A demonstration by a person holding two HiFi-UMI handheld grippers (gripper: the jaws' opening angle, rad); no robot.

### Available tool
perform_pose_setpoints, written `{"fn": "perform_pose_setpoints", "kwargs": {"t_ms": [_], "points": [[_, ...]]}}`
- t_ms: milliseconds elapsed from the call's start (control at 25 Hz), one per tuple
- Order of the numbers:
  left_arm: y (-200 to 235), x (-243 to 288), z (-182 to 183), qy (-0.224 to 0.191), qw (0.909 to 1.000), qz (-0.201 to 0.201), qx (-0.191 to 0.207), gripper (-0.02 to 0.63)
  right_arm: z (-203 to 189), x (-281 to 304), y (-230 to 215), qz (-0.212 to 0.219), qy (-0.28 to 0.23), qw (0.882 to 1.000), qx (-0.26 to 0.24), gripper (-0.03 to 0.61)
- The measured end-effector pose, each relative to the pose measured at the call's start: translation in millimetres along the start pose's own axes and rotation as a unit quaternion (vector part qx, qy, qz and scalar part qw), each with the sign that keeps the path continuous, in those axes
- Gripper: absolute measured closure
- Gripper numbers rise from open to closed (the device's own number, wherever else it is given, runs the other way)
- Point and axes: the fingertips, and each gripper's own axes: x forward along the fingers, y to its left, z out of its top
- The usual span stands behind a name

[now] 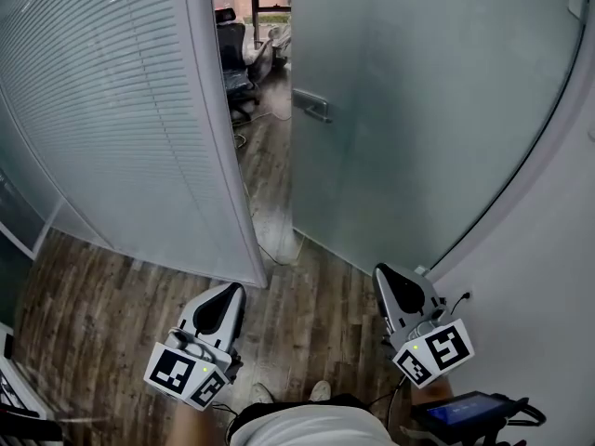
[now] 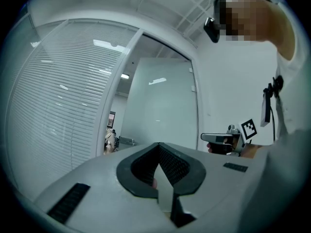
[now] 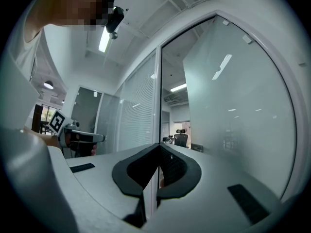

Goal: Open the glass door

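The frosted glass door (image 1: 418, 110) stands partly swung inward, and its metal handle (image 1: 311, 106) sits on the edge that faces the gap. My left gripper (image 1: 228, 297) is low at the left and my right gripper (image 1: 394, 281) low at the right. Both are held back from the door and touch nothing. In the left gripper view the jaws (image 2: 159, 145) meet at the tips with nothing between them, and the door (image 2: 160, 106) is ahead. In the right gripper view the jaws (image 3: 159, 147) are shut and empty, with the door pane (image 3: 233, 106) at the right.
A glass partition with blinds (image 1: 121, 110) forms the left side of the doorway. An office chair (image 1: 234, 54) stands in the room beyond. A white wall (image 1: 548, 249) runs along the right. The floor (image 1: 307, 295) is wood plank. A device with a screen (image 1: 460, 409) hangs at the person's waist.
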Motion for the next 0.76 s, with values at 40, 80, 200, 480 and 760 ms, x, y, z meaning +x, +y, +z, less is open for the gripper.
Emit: {"fn": "perform_pose_setpoints", "kwargs": {"t_ms": [40, 80, 200, 480, 760], "points": [[3.7, -3.0, 0.9, -0.001, 1.0000, -0.001, -0.002, 0.614, 0.6, 2.2, 5.0, 0.000, 0.001, 1.000, -0.002, 0.577], [7.7, -5.6, 0.9, -0.001, 1.0000, -0.001, -0.003, 0.614, 0.8, 4.4, 9.6, -0.001, 0.001, 1.000, -0.005, 0.577], [20.3, -12.0, 0.9, 0.002, 1.0000, 0.002, 0.008, 0.614, 0.7, 11.4, 18.8, -0.006, 0.004, 1.000, -0.008, 0.577], [38.6, -25.5, 12.6, -0.006, 0.9999, -0.003, 0.011, 0.614, 6.7, 19.7, 39.9, -0.017, 0.013, 1.000, -0.019, 0.577], [41.7, -34.0, 6.9, -0.008, 0.9998, -0.016, 0.011, 0.614, -1.5, 18.1, 55.4, -0.019, 0.019, 0.999, -0.022, 0.577]]}}
